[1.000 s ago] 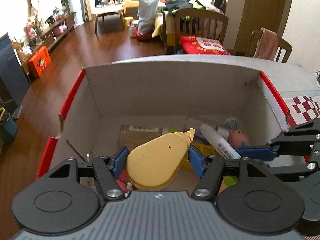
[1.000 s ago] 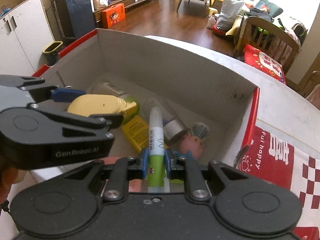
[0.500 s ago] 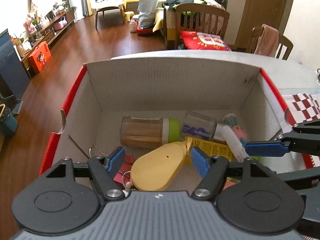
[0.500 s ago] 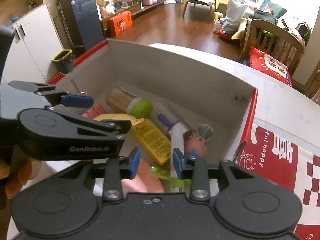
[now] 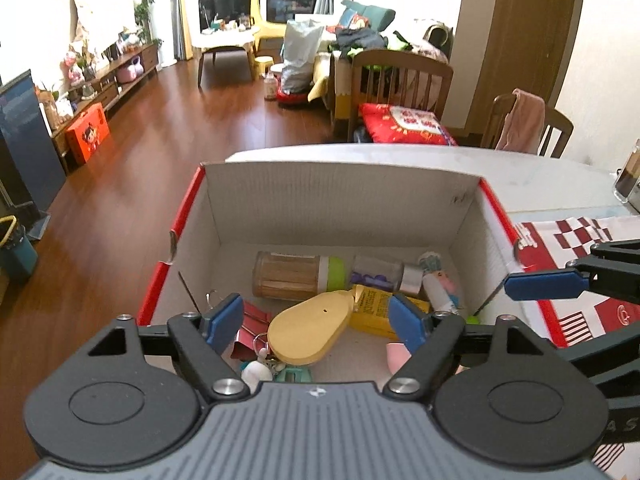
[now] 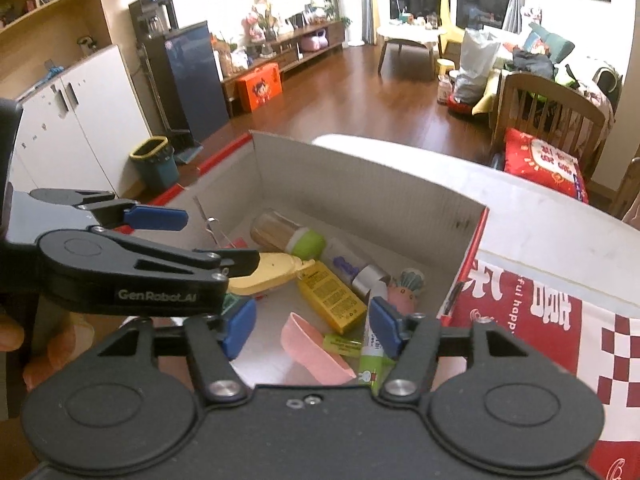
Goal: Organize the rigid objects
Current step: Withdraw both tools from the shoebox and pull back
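Moved: both grippers have let go and drawn back above the box; a second ago the left one clamped the yellow case and the right one clamped the tube, and now both things lie inside.
Yellow case (image 5: 306, 328): lies flat on the box floor near the front, narrow end toward the yellow carton (image 5: 370, 312). Looks like hard, smooth plastic, light and stiff; I'd say the pads could slide on its rounded flanks, so a hold across the wide middle seems safest.
Tube (image 6: 370, 360): lies by the right wall, lower end green, its far end toward the silver-capped bottle (image 6: 352, 270). Probably light and slim, likely to roll; a grip across its middle should do.
Other contents: toothpick jar (image 5: 298, 276) with a green cap along the back, a small pink figure (image 6: 404, 290) in the right corner, a pink scoop (image 6: 310, 350) near the front, red clips (image 5: 250, 330) and keyring bits under the case.
Box (image 5: 344, 204): open white cardboard with red edges, standing on a pale table (image 5: 540, 176) beside a red checked cloth (image 6: 540, 316).
Left gripper (image 5: 318, 320): fingers wide apart, empty, hovering over the case without touching it.
Right gripper (image 6: 312, 326): fingers apart, empty, above the scoop and tube.
Judgement: both drops look finished; the box is filling and nothing in it seems fragile.
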{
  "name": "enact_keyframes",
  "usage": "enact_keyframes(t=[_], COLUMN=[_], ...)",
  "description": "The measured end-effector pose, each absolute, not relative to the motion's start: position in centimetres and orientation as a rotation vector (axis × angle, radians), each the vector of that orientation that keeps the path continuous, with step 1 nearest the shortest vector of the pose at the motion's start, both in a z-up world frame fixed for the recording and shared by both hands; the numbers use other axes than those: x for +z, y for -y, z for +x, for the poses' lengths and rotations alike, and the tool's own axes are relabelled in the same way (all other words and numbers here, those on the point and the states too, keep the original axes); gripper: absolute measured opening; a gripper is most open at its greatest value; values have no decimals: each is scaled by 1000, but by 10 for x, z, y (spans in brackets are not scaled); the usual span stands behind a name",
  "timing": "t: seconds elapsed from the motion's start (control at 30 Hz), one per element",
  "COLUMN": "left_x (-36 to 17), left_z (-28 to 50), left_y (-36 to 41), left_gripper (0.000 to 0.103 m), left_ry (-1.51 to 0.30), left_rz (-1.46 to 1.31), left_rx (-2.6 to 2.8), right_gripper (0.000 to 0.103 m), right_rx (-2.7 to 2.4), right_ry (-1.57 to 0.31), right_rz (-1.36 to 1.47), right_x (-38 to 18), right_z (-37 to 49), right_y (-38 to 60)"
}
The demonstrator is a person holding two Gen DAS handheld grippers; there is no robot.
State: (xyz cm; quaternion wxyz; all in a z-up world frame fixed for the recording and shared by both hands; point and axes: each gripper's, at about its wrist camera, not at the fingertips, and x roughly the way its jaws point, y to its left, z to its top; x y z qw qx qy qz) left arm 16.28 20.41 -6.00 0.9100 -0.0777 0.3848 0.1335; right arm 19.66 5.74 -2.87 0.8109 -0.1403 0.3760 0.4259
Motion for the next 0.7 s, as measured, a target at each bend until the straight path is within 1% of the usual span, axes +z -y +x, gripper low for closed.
enact_keyframes(t=[0.07,0.13,0.27,0.33,0.43,0.53,0.6,0.67,0.7], left_x=[-53,-48,-37,-32,-27,-23,-21,-19,-19], left_z=[157,151,140,134,124,117,112,107,105], left_y=[-201,-199,-194,-192,-187,-184,-182,-180,-179], left_gripper=[80,80,81,82,83,84,90,100,102], left_ry=[-782,-769,-744,-735,-721,-716,-709,-697,-693], left_rz=[-160,-168,-175,-183,-181,-175,-176,-188,-194], left_rx=[276,274,279,281,283,286,289,292,294], right_gripper=[70,78,88,97,102,103,103,103,103], right_rx=[918,926,940,939,949,956,961,965,965], right_ry=[-788,-769,-736,-711,-676,-655,-646,-639,-633], right_rz=[-286,-272,-236,-219,-185,-157,-143,-135,-137], right_x=[-23,-19,-15,-10,-2,5,8,11,12], right_z=[193,190,183,180,177,174,173,171,170], right_y=[-51,-44,-32,-25,-14,-6,-1,4,6])
